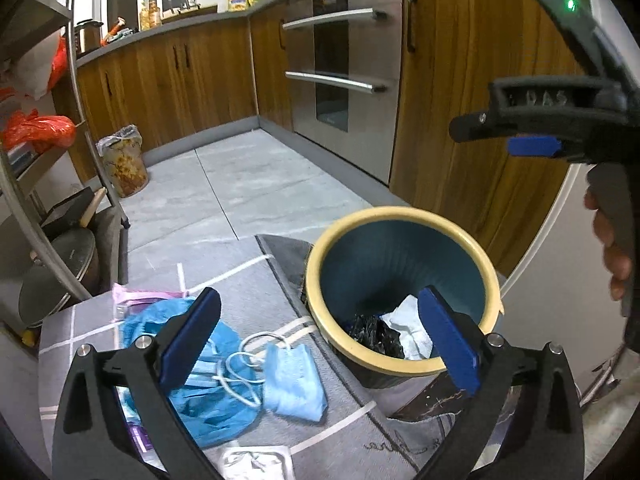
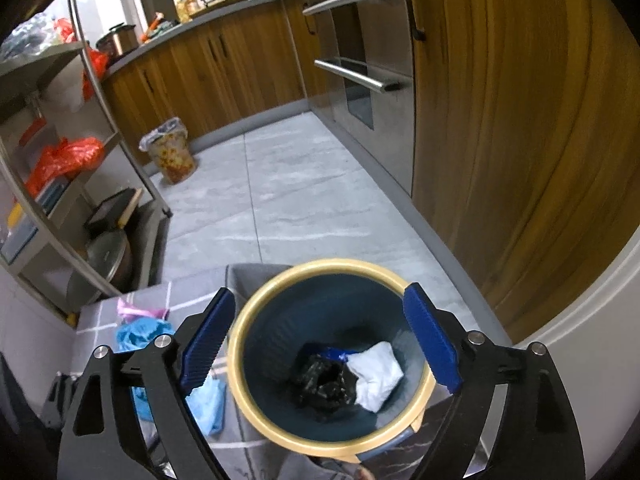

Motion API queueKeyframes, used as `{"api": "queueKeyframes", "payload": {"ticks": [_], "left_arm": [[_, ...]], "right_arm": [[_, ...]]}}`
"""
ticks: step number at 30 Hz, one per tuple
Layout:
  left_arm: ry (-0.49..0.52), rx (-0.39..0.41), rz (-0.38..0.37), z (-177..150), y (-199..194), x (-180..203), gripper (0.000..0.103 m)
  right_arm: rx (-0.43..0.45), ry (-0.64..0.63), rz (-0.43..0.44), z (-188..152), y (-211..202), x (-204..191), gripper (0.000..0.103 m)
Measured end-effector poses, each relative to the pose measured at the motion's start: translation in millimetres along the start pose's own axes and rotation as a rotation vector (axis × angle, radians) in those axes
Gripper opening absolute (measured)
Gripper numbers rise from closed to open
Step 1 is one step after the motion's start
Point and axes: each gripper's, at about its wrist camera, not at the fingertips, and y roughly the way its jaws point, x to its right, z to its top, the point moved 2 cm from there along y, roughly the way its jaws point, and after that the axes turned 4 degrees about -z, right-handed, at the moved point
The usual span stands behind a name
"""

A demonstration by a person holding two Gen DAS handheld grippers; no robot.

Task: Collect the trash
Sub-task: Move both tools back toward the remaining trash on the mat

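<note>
While both the left gripper [image 1: 320, 340] and right gripper [image 2: 320, 340] gape empty, the bin [image 2: 256, 412] stands at the mat's [image 1: 280, 280] far corner, masks [image 1: 294, 380] near its middle; bare floor [image 2: 304, 200] beyond.

The right gripper [image 2: 320, 336] is hanging above a blue wastebasket [image 2: 408, 438] with a yellow rim, its jaws standing wide with nothing between them. A black plastic bag [image 2: 322, 384] and a crumpled white tissue [image 2: 376, 376] are lying touching at the bottom. A blue face mask [image 2: 208, 406] is lying on the grey rug [image 2: 100, 322] just beside it.
</note>
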Motion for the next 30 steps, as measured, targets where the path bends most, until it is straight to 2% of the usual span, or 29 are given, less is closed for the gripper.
{"api": "queueKeyframes", "payload": {"ticks": [7, 11, 17, 20, 23, 27, 30], "left_arm": [[-0.034, 0.012, -0.014, 12, -49, -36, 0.097], [-0.072, 0.043, 0.04, 21, -84, -75, 0.097], [-0.1, 0.058, 0.179, 17, -121, -136, 0.097], [-0.148, 0.058, 0.224, 3, -131, -162, 0.097], [-0.216, 0.044, 0.238, -13, -130, -185, 0.097], [-0.204, -0.01, 0.277, -28, -117, -208, 0.097], [-0.234, -0.015, 0.25, -33, -109, -221, 0.097]], "right_arm": [[0.106, -0.048, 0.003, 4, -24, -31, 0.097], [0.124, -0.091, 0.025, 1, -33, -61, 0.097], [0.122, -0.154, 0.092, -11, -39, -104, 0.098], [0.11, -0.198, 0.126, -21, -35, -124, 0.098], [0.039, -0.242, 0.161, -29, -18, -146, 0.098], [-0.01, -0.297, 0.187, -37, 3, -173, 0.098], [-0.052, -0.308, 0.219, -42, 21, -187, 0.098]]}}
